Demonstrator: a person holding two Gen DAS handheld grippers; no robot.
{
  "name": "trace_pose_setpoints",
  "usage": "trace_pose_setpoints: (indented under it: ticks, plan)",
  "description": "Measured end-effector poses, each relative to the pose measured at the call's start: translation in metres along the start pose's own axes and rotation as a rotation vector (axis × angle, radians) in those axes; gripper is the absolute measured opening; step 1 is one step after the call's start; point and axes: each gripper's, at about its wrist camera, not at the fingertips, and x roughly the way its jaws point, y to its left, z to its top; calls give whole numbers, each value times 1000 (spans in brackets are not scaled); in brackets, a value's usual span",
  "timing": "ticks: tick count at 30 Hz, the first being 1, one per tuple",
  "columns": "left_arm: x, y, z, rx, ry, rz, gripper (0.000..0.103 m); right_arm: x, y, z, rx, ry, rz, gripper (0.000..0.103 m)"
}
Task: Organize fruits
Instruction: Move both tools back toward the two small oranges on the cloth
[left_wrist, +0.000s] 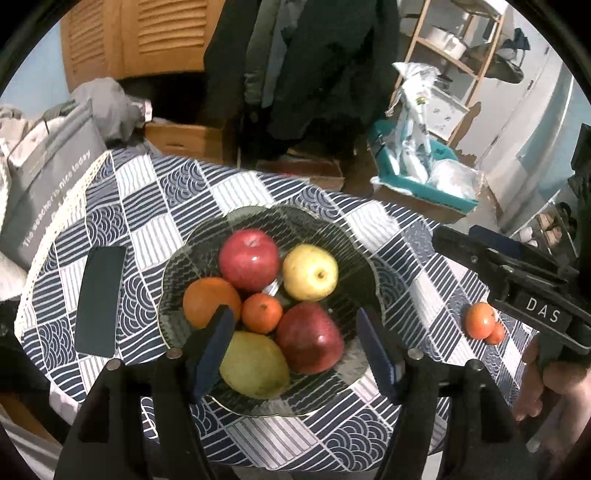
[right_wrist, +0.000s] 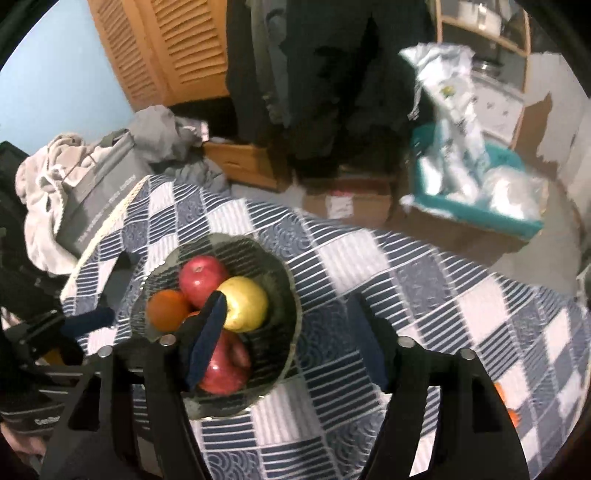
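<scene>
From the left wrist view, the left gripper (left_wrist: 295, 332) hung above a glass bowl (left_wrist: 177, 266) with its jaws apart and nothing between the pads; the fruit showed in the gap below them. The bowl sat near the middle of a table (left_wrist: 258, 435) under a blue-and-white patterned cloth. Six fruits lay in it: a red apple (left_wrist: 248, 259) at the far side, a yellow apple (left_wrist: 310, 272) just beside it, an orange (left_wrist: 208, 301) toward the left rim, a tangerine (left_wrist: 261, 312) in the centre, a second red apple (left_wrist: 308, 338) near the front and a lemon (left_wrist: 255, 365) at the front rim, touching that apple. A dark phone (left_wrist: 100, 301) lay flat near the table's left edge. Two small tangerines (left_wrist: 480, 320) rested together close to the right edge, well apart from the bowl. The right gripper (left_wrist: 517, 273) reached in over that edge, held by a hand (left_wrist: 546, 384).

From the right wrist view, which was blurred, the right gripper (right_wrist: 284, 332) also stood with jaws apart and empty. The bowl (right_wrist: 291, 295) lay under its left finger, toward the table's left side, with the apples and orange visible. Bare cloth filled the gap between the fingers. An orange fruit (right_wrist: 511, 415), mostly hidden, peeked out by the right edge.
</scene>
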Motion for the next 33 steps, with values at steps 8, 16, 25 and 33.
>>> trace_pose_setpoints:
  ticks: [8, 16, 25, 33]
  plan:
    - [-22, -18, 6, 37, -49, -29, 75, -40, -14, 4, -3, -63, -78, 74]
    - [-40, -36, 9, 65, -87, -54, 75, -75, -27, -3, 0, -106, -121, 77]
    - [-51, -72, 6, 141, -111, -78, 78, -106, -45, -16, 13, -134, -165, 80]
    - [-55, -104, 4, 195, -113, -104, 81, -133, -68, -32, 26, -152, -211, 80]
